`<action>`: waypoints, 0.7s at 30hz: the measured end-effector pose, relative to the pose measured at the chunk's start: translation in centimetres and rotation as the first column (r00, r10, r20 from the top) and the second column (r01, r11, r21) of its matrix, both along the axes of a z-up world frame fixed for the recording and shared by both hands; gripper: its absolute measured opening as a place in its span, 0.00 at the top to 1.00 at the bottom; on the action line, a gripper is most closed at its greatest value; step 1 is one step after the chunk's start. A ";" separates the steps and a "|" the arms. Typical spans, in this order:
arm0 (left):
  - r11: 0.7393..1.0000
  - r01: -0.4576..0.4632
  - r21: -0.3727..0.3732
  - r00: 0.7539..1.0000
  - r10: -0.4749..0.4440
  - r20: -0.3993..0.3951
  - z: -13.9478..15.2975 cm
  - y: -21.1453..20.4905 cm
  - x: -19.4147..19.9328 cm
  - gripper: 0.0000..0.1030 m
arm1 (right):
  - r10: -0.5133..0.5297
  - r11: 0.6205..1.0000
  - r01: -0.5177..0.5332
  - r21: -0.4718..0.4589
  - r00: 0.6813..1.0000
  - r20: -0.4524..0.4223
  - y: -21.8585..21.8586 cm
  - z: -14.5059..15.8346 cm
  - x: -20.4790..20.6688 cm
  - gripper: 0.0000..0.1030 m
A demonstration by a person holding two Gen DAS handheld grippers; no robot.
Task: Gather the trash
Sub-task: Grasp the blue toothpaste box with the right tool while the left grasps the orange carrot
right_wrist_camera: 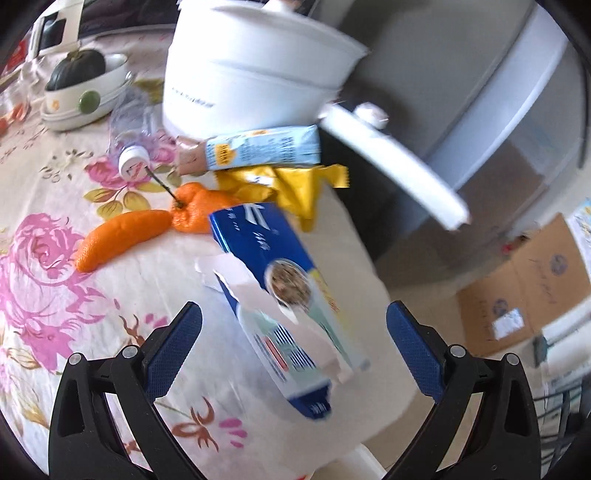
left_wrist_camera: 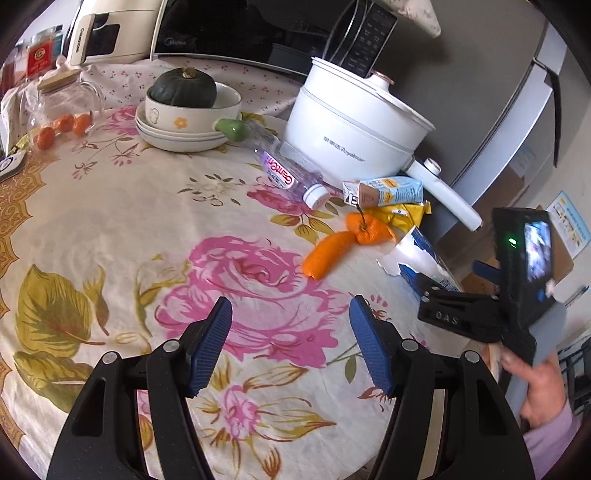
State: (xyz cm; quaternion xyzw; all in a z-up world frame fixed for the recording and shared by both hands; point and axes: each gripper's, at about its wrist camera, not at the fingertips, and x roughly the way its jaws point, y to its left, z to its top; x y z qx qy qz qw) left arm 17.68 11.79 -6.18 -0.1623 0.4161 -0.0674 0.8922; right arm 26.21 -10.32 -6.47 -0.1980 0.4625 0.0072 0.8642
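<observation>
Purple "Ganten" bottle (left_wrist_camera: pixel 286 173), "Royalstar" pot (left_wrist_camera: pixel 354 129); left gripper (left_wrist_camera: pixel 291 347), right gripper (right_wrist_camera: pixel 295 343) jaws wide.

A white electric pot (left_wrist_camera: pixel 354 125) stood on the floral tabletop (left_wrist_camera: pixel 122 236) before a microwave (left_wrist_camera: pixel 229 33). A dark squash (left_wrist_camera: pixel 183 88) sat in stacked bowls (left_wrist_camera: pixel 184 122), near a glass jar (left_wrist_camera: pixel 62 103).

Home kitchen or dining corner. Ahead of the jaws, a flowered tablecloth (left_wrist_camera: pixel 110 229); beyond, a microwave (left_wrist_camera: pixel 236 33), white electric pot (left_wrist_camera: pixel 354 129), squash (left_wrist_camera: pixel 184 88) in stacked bowls (left_wrist_camera: pixel 184 122). Right of the jaws, a tall grey fridge (left_wrist_camera: pixel 517 122) and cardboard boxes (right_wrist_camera: pixel 517 295).
</observation>
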 end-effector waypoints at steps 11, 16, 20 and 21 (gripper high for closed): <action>1.000 0.001 -0.016 1.000 -0.001 -0.027 -0.7 0.6 0.6 0.37 | 0.067 0.998 -0.063 0.028 0.981 -0.182 -1.4 -2.3 3.8 0.42; 1.000 0.000 -0.025 0.999 -0.001 -0.038 -1.0 0.5 1.0 0.37 | 0.065 0.994 -0.054 0.092 0.990 -0.125 -2.1 -1.4 3.1 0.60; 1.000 0.026 0.009 0.999 -0.025 -0.045 -1.3 -0.5 1.7 0.37 | 0.027 0.986 -0.013 0.164 0.996 -0.083 -2.6 0.2 2.4 0.70; 0.999 0.036 0.022 0.998 -0.035 -0.048 -1.4 -0.9 2.1 0.37 | 0.020 0.985 -0.007 0.173 0.997 -0.070 -2.6 0.5 2.1 0.74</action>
